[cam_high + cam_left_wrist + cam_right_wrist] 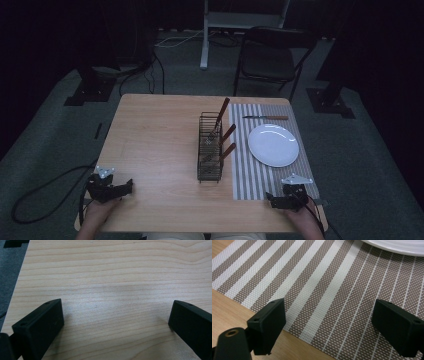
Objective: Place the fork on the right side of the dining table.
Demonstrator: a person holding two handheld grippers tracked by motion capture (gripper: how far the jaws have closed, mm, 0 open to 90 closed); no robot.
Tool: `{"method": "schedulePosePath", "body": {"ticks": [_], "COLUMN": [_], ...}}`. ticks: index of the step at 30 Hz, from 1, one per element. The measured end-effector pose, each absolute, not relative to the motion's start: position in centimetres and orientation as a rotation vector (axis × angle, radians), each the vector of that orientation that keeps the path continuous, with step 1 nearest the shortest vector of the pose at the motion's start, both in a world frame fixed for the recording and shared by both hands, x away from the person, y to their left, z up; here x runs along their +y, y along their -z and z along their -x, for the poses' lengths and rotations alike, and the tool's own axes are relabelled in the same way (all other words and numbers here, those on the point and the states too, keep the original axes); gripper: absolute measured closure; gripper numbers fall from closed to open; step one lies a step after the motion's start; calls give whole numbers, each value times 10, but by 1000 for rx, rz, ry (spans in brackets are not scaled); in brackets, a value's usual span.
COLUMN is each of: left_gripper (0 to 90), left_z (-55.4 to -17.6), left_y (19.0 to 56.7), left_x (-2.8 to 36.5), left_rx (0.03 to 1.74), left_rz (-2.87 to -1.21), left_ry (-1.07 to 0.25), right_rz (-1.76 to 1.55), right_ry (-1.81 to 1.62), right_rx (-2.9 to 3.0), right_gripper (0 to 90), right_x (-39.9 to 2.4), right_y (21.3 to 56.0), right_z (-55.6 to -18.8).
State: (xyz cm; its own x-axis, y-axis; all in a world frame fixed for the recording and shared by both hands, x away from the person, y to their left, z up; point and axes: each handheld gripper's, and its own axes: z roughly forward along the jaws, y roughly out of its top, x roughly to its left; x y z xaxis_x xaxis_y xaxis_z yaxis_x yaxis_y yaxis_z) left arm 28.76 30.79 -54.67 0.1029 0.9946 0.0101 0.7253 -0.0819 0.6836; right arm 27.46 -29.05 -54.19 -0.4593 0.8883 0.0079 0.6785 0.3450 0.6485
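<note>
The work looks like laying a place setting, and it is partly done as far as the table [150,130] shows. A striped placemat [250,175] lies along the right side, a white plate [273,145] sits on its middle, and 1 knife [266,118] lies crosswise on the mat near the far edge, beyond the plate. What seems left is the cutlery in the wire caddy [210,150], which stands just beside the mat's left edge: 3 wooden handles [227,132] lean out of it toward the mat, and none has been lifted yet.

The left gripper [111,190] rests at the near-left corner of the table, its jaws spread wide with bare wood between them in the left gripper view, grasping nothing. The right gripper [286,198] rests near the near-right corner, over the near edge of the placemat; its jaws are also spread wide, with striped weave between them and the plate's rim at the top of the right gripper view.

The caddy is well apart from both: toward the middle of the table, ahead and to the right of the left gripper, ahead and to the left of the right gripper. The right gripper is the nearer, so I judge that it would make the first reach for a handle
</note>
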Motion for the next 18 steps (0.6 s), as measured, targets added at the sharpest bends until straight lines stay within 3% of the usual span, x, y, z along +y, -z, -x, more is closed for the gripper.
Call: {"method": "schedulePosePath", "body": {"ticks": [18], "left_gripper": [3], "left_z": [-288], "left_y": [547], "left_x": [308], "left_rx": [1675], "left_rz": [-1865], "left_ry": [-673], "right_rz": [-1371], "right_ry": [-828], "right_rx": [2326], "right_gripper": [132], "right_x": [-285], "right_y": [538], "right_z": [-279]}}
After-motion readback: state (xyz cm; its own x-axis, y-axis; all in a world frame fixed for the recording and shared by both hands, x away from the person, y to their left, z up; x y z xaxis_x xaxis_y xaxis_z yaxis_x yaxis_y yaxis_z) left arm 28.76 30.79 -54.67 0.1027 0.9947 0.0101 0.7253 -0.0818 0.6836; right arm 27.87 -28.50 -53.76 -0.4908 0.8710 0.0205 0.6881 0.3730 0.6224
